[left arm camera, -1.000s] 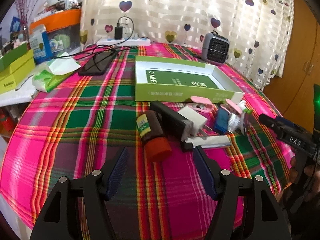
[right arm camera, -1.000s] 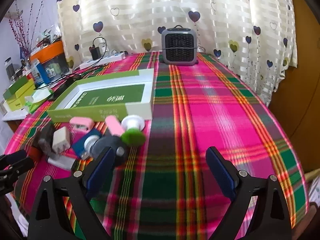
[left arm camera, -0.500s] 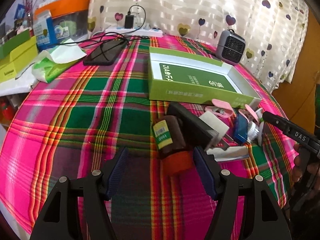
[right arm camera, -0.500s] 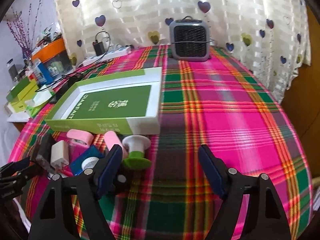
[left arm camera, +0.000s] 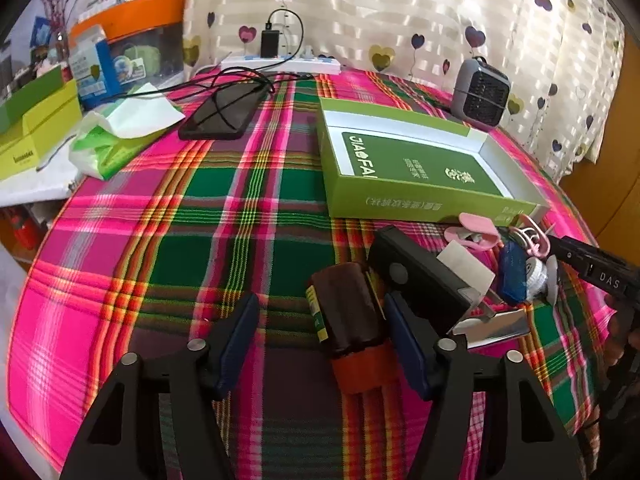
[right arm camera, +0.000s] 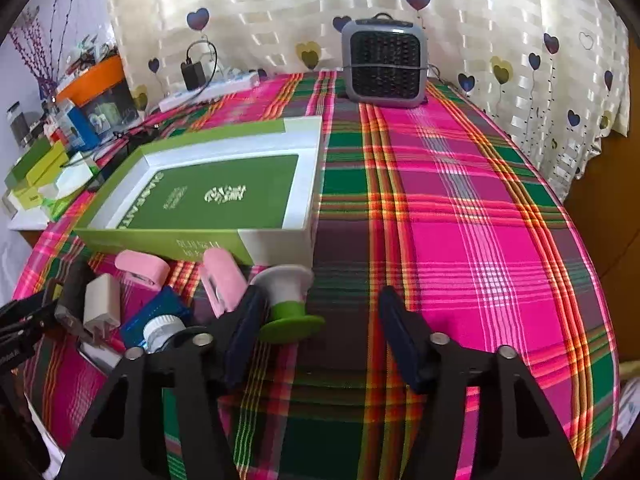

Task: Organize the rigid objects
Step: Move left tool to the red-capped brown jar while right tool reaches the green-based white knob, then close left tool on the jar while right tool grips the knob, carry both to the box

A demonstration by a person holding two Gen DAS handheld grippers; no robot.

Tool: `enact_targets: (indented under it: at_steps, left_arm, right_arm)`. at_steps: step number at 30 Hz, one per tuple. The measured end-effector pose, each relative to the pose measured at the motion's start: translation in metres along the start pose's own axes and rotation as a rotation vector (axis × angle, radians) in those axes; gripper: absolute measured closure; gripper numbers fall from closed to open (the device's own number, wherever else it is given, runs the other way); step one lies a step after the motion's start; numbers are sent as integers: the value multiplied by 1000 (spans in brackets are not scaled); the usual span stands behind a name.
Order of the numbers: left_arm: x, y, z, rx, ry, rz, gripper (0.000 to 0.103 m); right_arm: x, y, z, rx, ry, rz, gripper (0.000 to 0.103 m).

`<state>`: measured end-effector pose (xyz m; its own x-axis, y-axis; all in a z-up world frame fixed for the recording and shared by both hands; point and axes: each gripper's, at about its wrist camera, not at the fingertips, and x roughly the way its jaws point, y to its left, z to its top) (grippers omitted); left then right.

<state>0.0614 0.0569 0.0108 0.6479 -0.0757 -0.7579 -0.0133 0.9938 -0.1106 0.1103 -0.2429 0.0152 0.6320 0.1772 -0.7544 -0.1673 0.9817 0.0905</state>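
Two tongs: both apart, jaws just been closing.
Left tongs (left arm camera: 320, 330): straddle bottle (left arm camera: 346, 312); centre it, then clamp.
Right tongs (right arm camera: 318, 326): spool (right arm camera: 289, 304) between them, beside the left pad; centre it.

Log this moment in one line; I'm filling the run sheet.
left tool: closing, brown bottle between pads, ungripped | right tool: closing, green-based spool between pads, ungripped | green box: empty

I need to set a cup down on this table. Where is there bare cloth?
Bare: right of the green box, in front of the heater; also left of the box, before the phone. Crowded: the pile along the box's near side.
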Motion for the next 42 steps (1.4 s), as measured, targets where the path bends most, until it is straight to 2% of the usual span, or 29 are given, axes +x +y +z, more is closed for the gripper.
enact_targets:
  at_steps: [2,9,13,18,30,42]
  left_arm:
    - [0,2,0,-6,-5,-4,43]
    - [0,5,1,-13,-8,-4,48]
    - [-1,8,1,-23,-13,3,61]
    - [0,12,1,-35,-12,9,71]
    - [-9,11,5,-35,-38,-5,72]
    - [-24,-3,41,7,-71,-72,72]
  right_arm:
    - [6,1,-2,-7,25,14,50]
    - [7,5,-1,-22,25,7,53]
    - [7,5,0,-27,24,-7,67]
    - [6,7,0,-29,23,-9,68]
    - [-6,12,2,-37,-12,4,69]
    - [-23,17,21,-38,-57,15,69]
